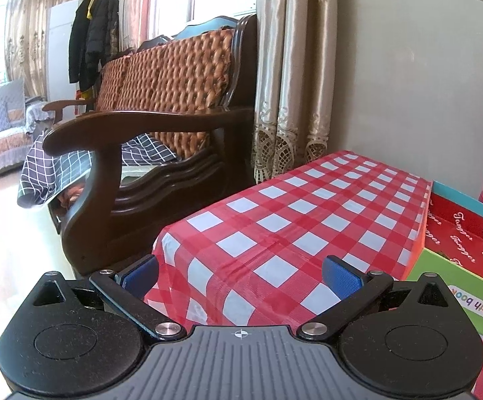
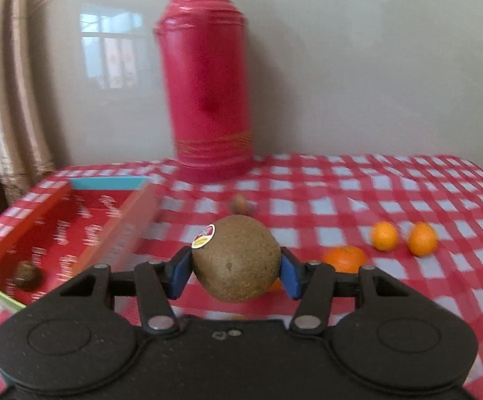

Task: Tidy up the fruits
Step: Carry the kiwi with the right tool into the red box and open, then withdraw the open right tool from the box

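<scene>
Centre of the right wrist view, the right gripper (image 2: pixel 236 271) has its blue pads clamped on either side of a brown, fuzzy kiwi with a small round sticker (image 2: pixel 236 260), and the fruit hangs clear above the red-and-white checked tablecloth (image 2: pixel 391 196). To the lower left of that frame sits the open red cardboard box with a blue end wall and green rim (image 2: pixel 84 230), and a second small brown kiwi (image 2: pixel 26 275) lies inside it near the lower left corner. Over on the right of the frame, three small orange mandarins (image 2: pixel 385 236) rest on the cloth, two side by side and one lower and nearer the gripper, partly hidden by its finger. Just above the held kiwi, a blurred brownish item lies on the cloth; what it is cannot be made out. A tall red thermos flask (image 2: pixel 208 93) stands upright at the top centre against the wall. In the left wrist view, the left gripper (image 1: pixel 239 276) holds its blue pads wide apart with nothing between them, low in the frame over bare checked cloth, with the box at the right edge and a dark wooden armchair with a woven orange back cushion (image 1: pixel 174 76) at the left.
</scene>
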`<state>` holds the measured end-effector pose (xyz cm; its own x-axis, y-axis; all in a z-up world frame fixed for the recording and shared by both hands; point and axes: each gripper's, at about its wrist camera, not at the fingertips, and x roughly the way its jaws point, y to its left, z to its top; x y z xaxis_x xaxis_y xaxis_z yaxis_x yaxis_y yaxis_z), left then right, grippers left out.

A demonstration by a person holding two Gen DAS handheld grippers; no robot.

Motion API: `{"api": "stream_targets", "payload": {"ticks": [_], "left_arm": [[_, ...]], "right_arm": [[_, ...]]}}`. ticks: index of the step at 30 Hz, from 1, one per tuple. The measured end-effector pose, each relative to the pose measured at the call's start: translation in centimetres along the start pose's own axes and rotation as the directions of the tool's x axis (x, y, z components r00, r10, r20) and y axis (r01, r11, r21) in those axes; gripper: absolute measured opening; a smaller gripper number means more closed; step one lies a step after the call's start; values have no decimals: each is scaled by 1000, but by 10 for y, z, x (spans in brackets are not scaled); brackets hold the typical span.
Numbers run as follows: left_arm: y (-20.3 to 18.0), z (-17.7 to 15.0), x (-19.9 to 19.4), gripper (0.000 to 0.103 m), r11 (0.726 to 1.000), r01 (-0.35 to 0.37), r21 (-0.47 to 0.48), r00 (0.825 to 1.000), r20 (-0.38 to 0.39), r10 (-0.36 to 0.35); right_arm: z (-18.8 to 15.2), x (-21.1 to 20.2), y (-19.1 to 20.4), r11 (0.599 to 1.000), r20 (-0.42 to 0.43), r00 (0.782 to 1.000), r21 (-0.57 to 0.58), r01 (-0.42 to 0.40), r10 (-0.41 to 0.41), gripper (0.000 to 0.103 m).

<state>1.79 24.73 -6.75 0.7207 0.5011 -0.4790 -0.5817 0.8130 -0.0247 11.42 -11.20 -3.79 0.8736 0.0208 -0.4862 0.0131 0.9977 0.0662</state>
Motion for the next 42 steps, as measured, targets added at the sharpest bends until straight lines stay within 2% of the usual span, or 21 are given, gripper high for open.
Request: {"api": "stream_targets", "payload": {"ticks": [7, 14, 29, 36, 42], "left_arm": [[10, 0, 3, 103, 999, -4, -37, 1000, -4, 4], [22, 1, 6, 103, 997, -21, -73, 1000, -11, 21], [31, 2, 9, 103, 994, -35, -104, 999, -13, 34], [27, 2, 8, 103, 995, -34, -98, 999, -12, 33], [23, 2, 6, 103, 995, -33, -92, 999, -9, 32]], "right_arm": [[14, 4, 54, 987, -4, 989, -65, -148, 148, 47], [13, 16, 97, 961, -53, 969, -121, -247, 242, 46], [-4, 41, 121, 944, -197, 938, -110, -310, 285, 48], [2, 28, 118, 943, -143, 945, -120, -310, 293, 50], [7, 4, 105, 948, -58, 960, -148, -281, 275, 62]]}}
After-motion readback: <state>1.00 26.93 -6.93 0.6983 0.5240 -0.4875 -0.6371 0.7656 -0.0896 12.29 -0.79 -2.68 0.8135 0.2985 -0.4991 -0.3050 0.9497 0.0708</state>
